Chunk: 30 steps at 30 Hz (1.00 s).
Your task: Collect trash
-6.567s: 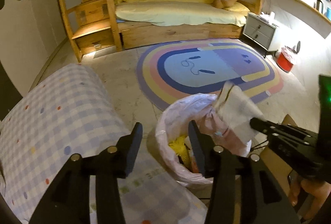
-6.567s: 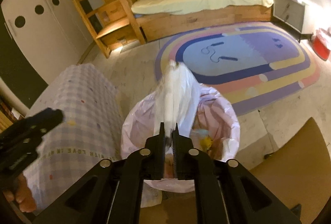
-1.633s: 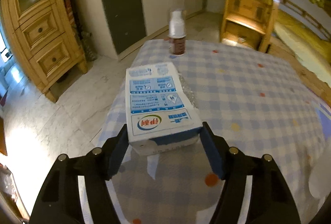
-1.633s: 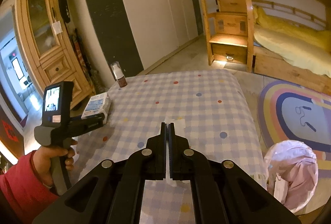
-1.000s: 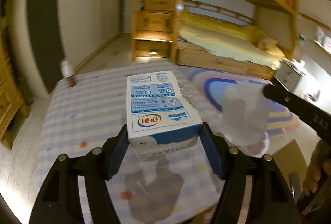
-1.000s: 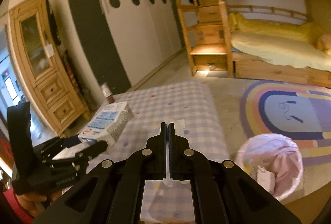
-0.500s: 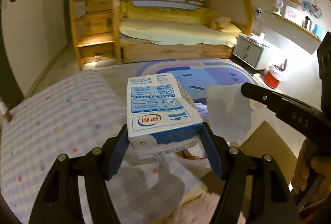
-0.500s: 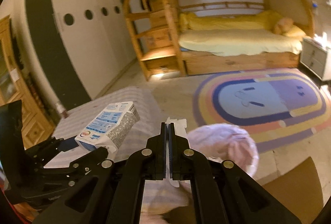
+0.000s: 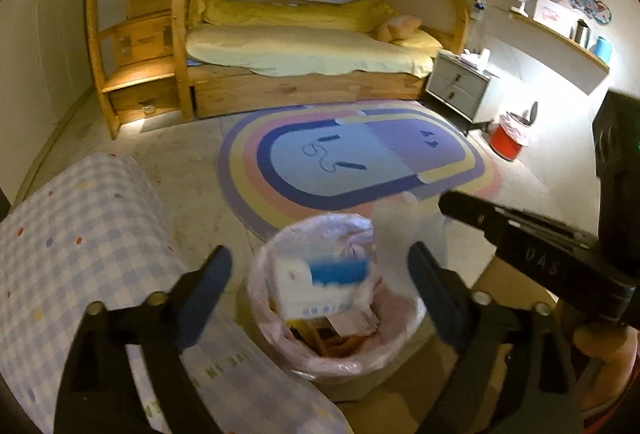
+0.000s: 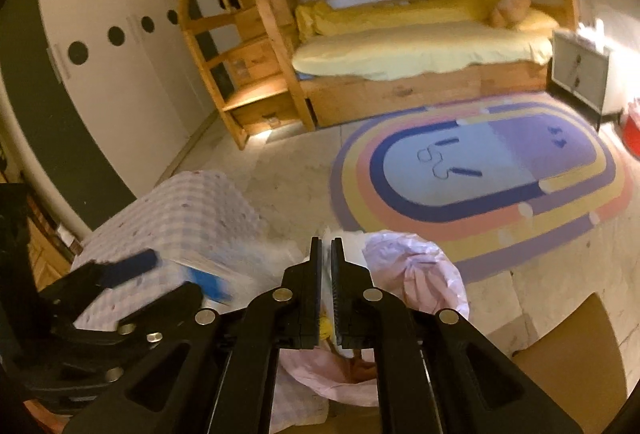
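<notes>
My left gripper (image 9: 318,274) hangs over the pink-bagged trash bin (image 9: 276,318), its jaws opening wide. The blue-and-white milk carton (image 9: 320,286) is free of the pads and shows blurred in the bin's mouth. From the right, my right gripper (image 9: 444,199) reaches over the bin with a translucent plastic sheet (image 9: 404,230) at its tip. In the right wrist view, the right gripper (image 10: 329,254) has its jaws opening to a narrow gap, and the thin sheet (image 10: 329,234) stands loose between them. The left gripper (image 10: 176,274) and the blurred carton (image 10: 224,270) sit left of the bin (image 10: 416,274).
A table with a checked cloth (image 9: 80,226) stands left of the bin. Beyond it lie an oval rug (image 9: 352,161), a wooden bunk bed (image 9: 304,45), a grey nightstand (image 9: 456,85) and a red bin (image 9: 508,141). A brown board (image 10: 560,350) lies beside the bin. A hand (image 9: 600,338) holds the right gripper.
Both grippers swung from the table to above the bin. The left jaws spread and the carton left them, dropping into the bin. The right jaws parted slightly around the sheet.
</notes>
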{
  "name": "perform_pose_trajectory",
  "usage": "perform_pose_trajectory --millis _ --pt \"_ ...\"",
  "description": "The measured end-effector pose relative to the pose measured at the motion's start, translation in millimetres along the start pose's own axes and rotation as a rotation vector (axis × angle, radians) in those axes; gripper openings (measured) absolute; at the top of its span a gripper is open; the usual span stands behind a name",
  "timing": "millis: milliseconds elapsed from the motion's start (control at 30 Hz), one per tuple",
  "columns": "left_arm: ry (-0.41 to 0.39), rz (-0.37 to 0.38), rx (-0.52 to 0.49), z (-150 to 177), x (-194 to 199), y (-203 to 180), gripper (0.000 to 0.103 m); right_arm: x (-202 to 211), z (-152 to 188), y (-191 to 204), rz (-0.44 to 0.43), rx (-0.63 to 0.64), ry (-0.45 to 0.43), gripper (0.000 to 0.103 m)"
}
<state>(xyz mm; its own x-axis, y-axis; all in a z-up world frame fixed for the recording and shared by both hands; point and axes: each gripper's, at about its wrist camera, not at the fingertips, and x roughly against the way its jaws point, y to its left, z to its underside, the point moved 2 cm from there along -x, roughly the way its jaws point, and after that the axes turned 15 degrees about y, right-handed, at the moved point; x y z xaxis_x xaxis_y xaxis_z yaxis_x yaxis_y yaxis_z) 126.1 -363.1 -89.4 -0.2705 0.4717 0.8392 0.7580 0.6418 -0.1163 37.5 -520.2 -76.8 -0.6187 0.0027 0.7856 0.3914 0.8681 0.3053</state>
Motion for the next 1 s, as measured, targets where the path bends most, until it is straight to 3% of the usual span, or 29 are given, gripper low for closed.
perform_pose_trajectory --millis 67,300,400,500,567,633,733,1000 --pt "-0.006 -0.021 0.009 3 3 6 0.088 1 3 -3 0.011 -0.019 -0.007 0.017" --pt "-0.014 -0.071 0.070 22 35 25 0.090 20 20 5 0.005 -0.043 -0.002 0.021" --pt "-0.023 -0.097 0.097 35 61 31 0.095 36 27 17 0.002 -0.019 -0.009 0.032" --pt "-0.030 -0.117 0.134 49 88 34 0.096 59 39 41 -0.006 0.033 -0.022 0.048" --pt "-0.021 -0.145 0.142 54 101 37 0.096 71 48 55 -0.014 0.065 -0.023 0.073" --pt "-0.002 -0.218 0.136 66 118 40 0.096 81 53 69 -0.016 0.090 -0.017 0.091" --pt "0.013 -0.298 0.164 86 144 50 0.096 94 63 94 0.003 0.147 -0.003 0.091" --pt "-0.038 -0.386 0.323 143 228 76 0.096 124 89 167 -0.021 0.360 0.053 0.094"
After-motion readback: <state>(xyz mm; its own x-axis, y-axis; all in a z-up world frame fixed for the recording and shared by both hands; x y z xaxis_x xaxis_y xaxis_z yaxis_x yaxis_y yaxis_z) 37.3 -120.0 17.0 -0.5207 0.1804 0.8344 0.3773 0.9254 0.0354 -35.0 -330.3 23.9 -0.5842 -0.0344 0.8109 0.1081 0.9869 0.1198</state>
